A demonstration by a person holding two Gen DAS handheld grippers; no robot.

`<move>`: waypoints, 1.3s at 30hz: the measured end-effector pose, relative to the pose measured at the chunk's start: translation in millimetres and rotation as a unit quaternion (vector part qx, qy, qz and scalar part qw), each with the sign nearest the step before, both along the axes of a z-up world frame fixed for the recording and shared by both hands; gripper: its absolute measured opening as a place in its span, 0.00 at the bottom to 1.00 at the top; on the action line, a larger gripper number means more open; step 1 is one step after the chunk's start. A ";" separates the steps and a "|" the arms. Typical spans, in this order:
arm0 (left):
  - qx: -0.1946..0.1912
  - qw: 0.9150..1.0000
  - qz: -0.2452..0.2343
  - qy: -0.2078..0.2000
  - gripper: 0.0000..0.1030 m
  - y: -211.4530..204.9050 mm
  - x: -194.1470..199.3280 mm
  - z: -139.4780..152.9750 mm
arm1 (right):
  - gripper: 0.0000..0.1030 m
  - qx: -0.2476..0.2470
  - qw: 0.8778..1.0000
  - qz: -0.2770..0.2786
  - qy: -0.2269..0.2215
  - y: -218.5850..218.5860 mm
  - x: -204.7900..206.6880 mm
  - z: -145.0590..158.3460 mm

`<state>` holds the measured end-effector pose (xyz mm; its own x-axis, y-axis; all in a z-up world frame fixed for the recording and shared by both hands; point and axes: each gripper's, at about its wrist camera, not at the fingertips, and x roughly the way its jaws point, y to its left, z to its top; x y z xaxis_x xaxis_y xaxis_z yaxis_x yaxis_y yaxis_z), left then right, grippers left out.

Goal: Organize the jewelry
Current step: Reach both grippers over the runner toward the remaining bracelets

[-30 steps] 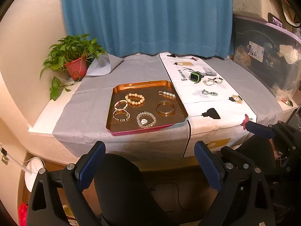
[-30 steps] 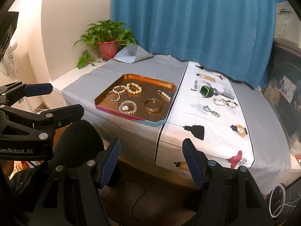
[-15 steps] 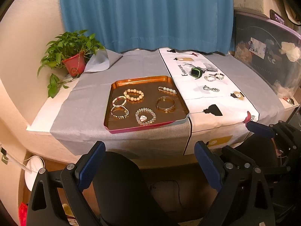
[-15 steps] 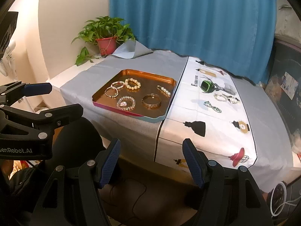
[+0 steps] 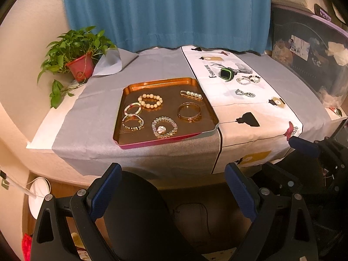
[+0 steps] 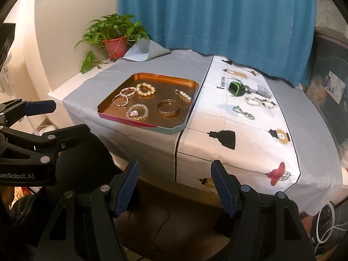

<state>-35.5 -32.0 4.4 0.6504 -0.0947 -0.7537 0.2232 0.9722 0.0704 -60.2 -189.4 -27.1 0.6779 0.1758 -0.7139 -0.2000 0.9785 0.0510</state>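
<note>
Change: against a second ago the tray and loose pieces sit a little lower and larger in both wrist views, so both grippers have drawn slightly nearer the surface; no piece has shifted.
Meaning: I judge this an approach only; sorting has not begun at this moment.
Left gripper point(image 5: 171, 188): jaws spread wide, nothing between them, held short of the surface's near edge, over a dark chair back.
Right gripper point(image 6: 175, 186): jaws released and empty, also short of the edge, roughly in line with the seam between the grey cloth and the printed cloth point(image 6: 239, 117).
Tray point(image 5: 196, 82): copper-coloured, on the grey cloth, its right edge touching the printed cloth; well apart from both grippers.
In tray: pearl bracelet point(image 5: 150, 101), two thin bead bracelets point(image 5: 132, 116) at the left, a clear bead bracelet point(image 5: 164, 127) with a charm, a gold bangle point(image 5: 189, 112), a pearl clip point(image 5: 191, 94).
Loose: green watch point(image 6: 235, 88), two small bead bracelets point(image 6: 260, 102) side by side just past it, a twisted green-bead bracelet point(image 6: 243, 112) nearer; all lie on the printed cloth, beyond the right jaws and far from them.
Next: the loose pieces look closer to the right gripper, which would have to reach forward over the edge.
Risk: small, limp strands lying flat may slip from wide jaws.
</note>
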 end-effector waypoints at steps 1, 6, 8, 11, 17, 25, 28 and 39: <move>0.001 1.000 0.000 0.001 0.91 -0.7 1.3 -1.0 | 0.67 0.001 1.000 -0.002 0.001 -2.1 1.2 -1.1; 0.000 1.000 -0.001 0.019 0.91 -3.7 11.5 -9.5 | 0.67 0.006 1.000 -0.017 0.011 -15.1 10.6 -8.9; -0.001 1.000 0.000 0.026 0.91 -4.8 17.8 -12.2 | 0.67 0.009 0.999 -0.027 0.015 -24.2 15.2 -12.4; 0.000 0.999 -0.002 0.034 0.91 -10.2 28.4 -16.3 | 0.67 0.012 0.999 -0.048 0.020 -41.5 24.9 -17.8; 0.008 0.999 -0.021 0.042 0.91 -34.4 61.8 -19.5 | 0.67 0.014 0.995 -0.099 0.025 -89.0 51.9 -27.0; 0.008 0.997 -0.055 0.055 0.91 -86.1 134.9 -25.3 | 0.67 0.012 0.987 -0.158 0.028 -168.1 121.8 -46.2; 0.009 0.996 -0.066 0.057 0.91 -112.6 167.9 -29.7 | 0.67 0.030 0.984 -0.170 0.035 -198.4 159.2 -55.4; 0.006 0.983 -0.158 0.089 0.91 -211.0 274.4 -75.9 | 0.67 0.032 0.975 -0.217 0.042 -283.9 305.8 -85.0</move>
